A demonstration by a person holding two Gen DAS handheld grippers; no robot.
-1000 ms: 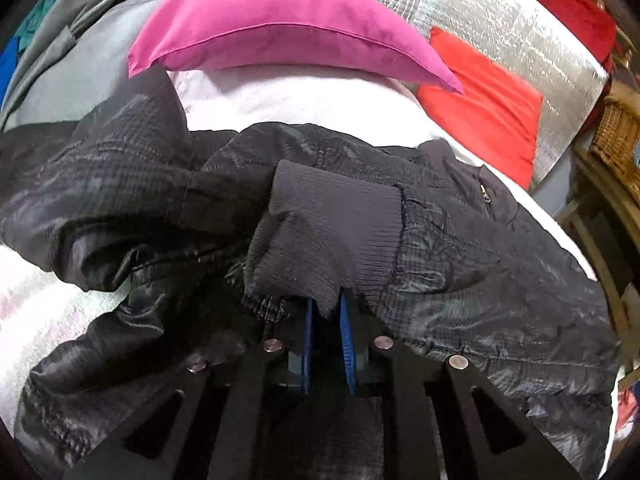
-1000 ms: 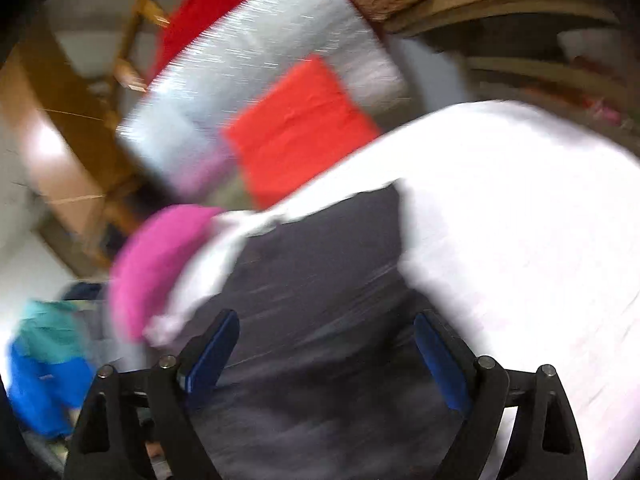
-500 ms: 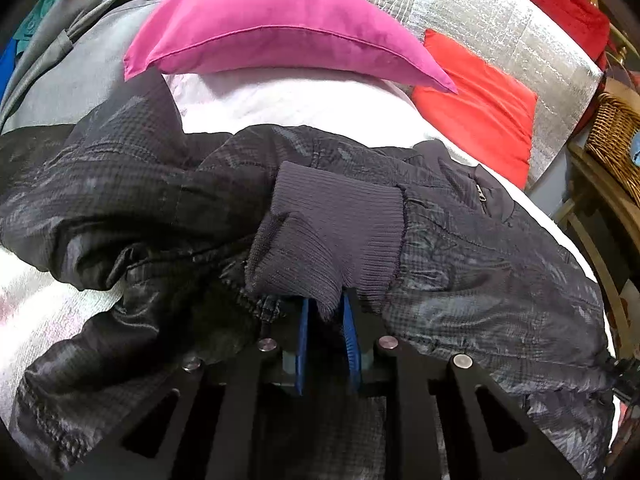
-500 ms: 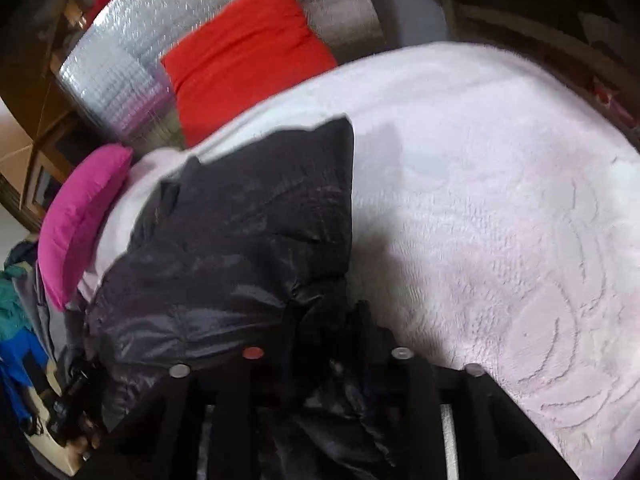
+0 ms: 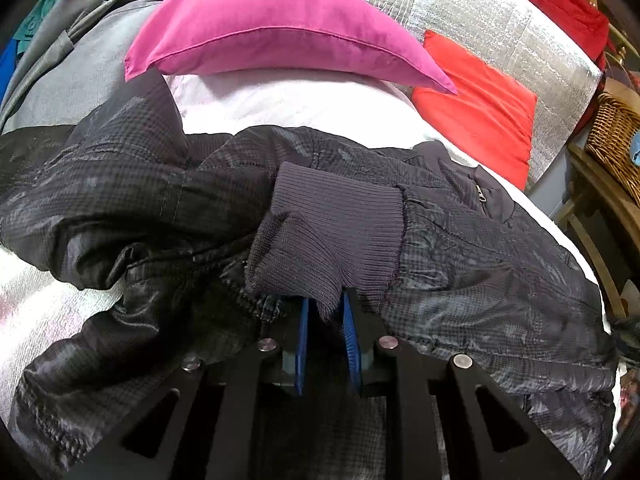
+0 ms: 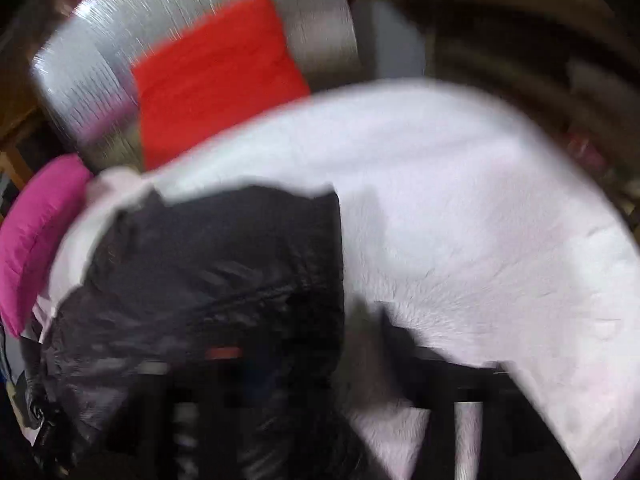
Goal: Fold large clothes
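A black quilted jacket (image 5: pixel 480 264) lies crumpled on a white blanket (image 5: pixel 288 104). My left gripper (image 5: pixel 326 312) is shut on the sleeve's ribbed knit cuff (image 5: pixel 332 232), a fold of which is pinched between the blue pads. In the blurred right wrist view the jacket (image 6: pixel 208 272) covers the lower left. My right gripper (image 6: pixel 316 340) is at the jacket's right edge with its jaws opening. One finger (image 6: pixel 386 324) is out over the white blanket (image 6: pixel 480 208), and the other is lost in the dark fabric. No cloth is pinched there.
A pink pillow (image 5: pixel 280 28) lies behind the jacket, with a red cushion (image 5: pixel 480 104) and a silver quilted panel (image 5: pixel 480 12) to its right. A grey garment (image 5: pixel 68 76) is at the far left. A wicker basket (image 5: pixel 616 132) and wooden furniture stand at the bed's right.
The left gripper keeps its hold on the cuff and has not moved. The right gripper closed on the jacket's edge half a second ago and now has its jaws apart, its view smeared by motion.
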